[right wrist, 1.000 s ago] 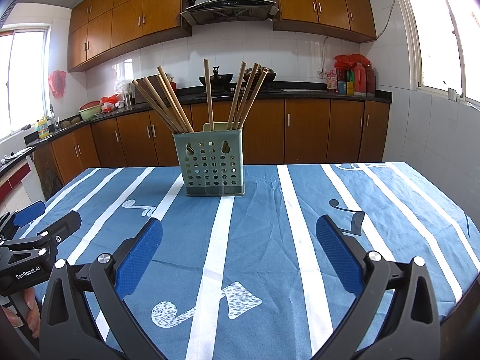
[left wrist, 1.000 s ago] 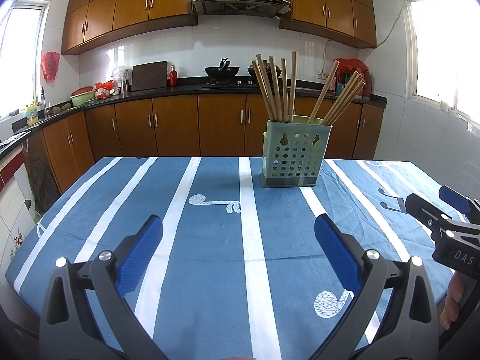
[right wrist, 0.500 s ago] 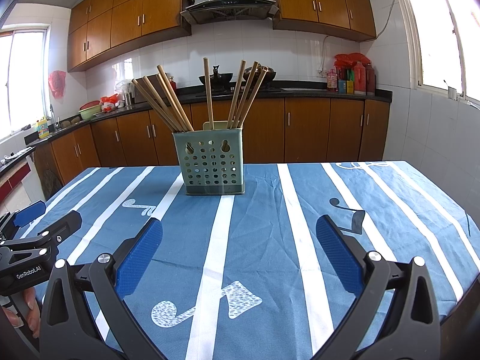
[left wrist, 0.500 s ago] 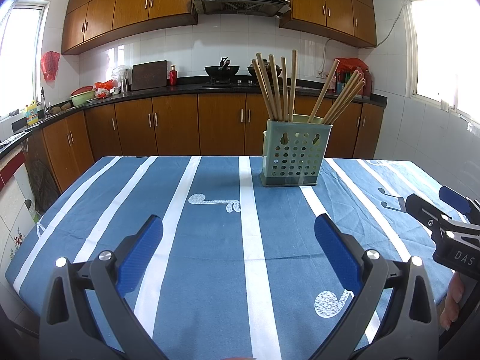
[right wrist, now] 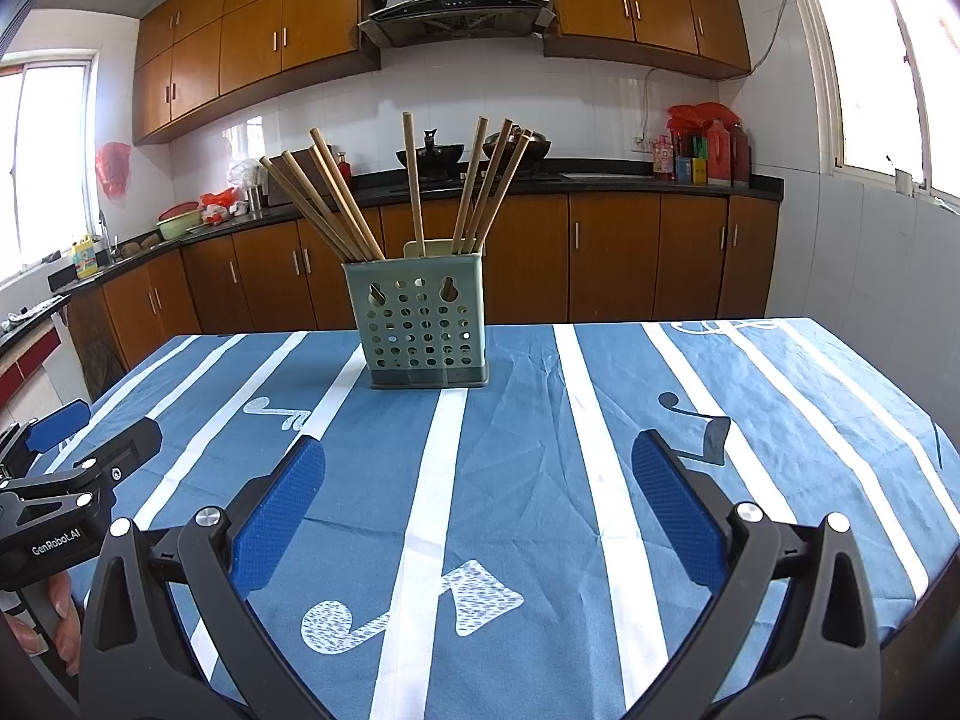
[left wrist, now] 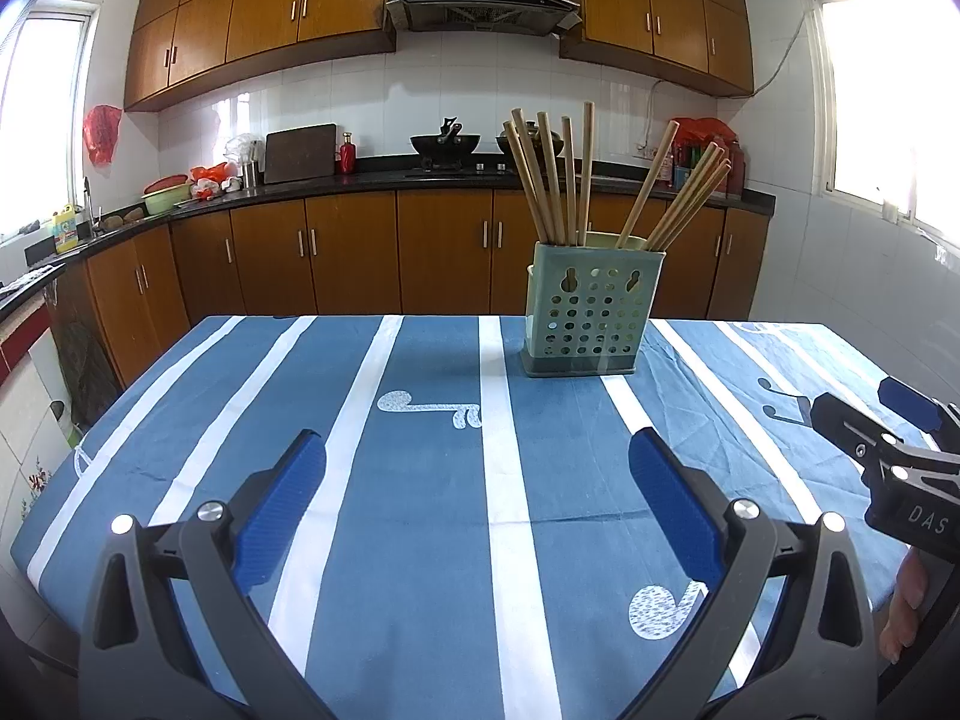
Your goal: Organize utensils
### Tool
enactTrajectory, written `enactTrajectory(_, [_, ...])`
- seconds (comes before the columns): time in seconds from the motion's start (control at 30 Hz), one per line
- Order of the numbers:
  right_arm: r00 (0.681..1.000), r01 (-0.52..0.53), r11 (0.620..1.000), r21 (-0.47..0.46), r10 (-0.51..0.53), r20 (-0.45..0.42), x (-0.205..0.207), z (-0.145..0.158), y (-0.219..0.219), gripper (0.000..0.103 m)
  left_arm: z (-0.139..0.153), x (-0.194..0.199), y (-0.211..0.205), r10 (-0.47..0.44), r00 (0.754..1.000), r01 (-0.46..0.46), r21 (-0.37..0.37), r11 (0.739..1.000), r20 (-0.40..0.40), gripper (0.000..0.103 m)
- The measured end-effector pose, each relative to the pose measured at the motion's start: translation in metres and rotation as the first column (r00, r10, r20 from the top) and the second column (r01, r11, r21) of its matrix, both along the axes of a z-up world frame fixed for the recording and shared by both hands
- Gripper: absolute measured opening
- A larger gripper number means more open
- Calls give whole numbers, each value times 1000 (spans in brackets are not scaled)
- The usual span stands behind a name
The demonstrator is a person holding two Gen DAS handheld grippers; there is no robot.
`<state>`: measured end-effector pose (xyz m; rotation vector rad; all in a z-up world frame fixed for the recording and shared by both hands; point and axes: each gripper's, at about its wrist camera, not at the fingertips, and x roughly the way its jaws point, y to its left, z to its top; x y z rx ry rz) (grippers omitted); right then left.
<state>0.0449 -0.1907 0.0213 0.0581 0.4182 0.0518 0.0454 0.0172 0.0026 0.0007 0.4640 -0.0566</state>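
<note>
A pale green perforated utensil holder [left wrist: 591,312] stands upright at the far middle of the table; it also shows in the right wrist view [right wrist: 423,324]. Several wooden chopsticks [left wrist: 555,177] stand in it in two bunches, also in the right wrist view [right wrist: 327,204]. My left gripper [left wrist: 477,450] is open and empty, low over the near table, well short of the holder. My right gripper [right wrist: 480,453] is open and empty, likewise near the front edge. Each gripper shows at the other view's side: the right one [left wrist: 882,426] and the left one [right wrist: 90,432].
The table wears a blue cloth with white stripes [left wrist: 420,480] and no loose utensils show on it. Wooden kitchen cabinets [left wrist: 360,258] and a dark counter run behind the table. The table's right edge [right wrist: 924,576] is close to my right gripper.
</note>
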Motion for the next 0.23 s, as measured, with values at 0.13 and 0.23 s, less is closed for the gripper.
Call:
enactTrajectory(0.13, [1000,0,1000,2,0,0,-1,0,0,101,0,2,3,0,1000,-1,-10,1000,-13,99])
enactTrajectory(0.23, [1000,2,1000,4,-2,-1,-3,-2,1,101,1,2,4,0,1000,0,-13,1000,-17,99])
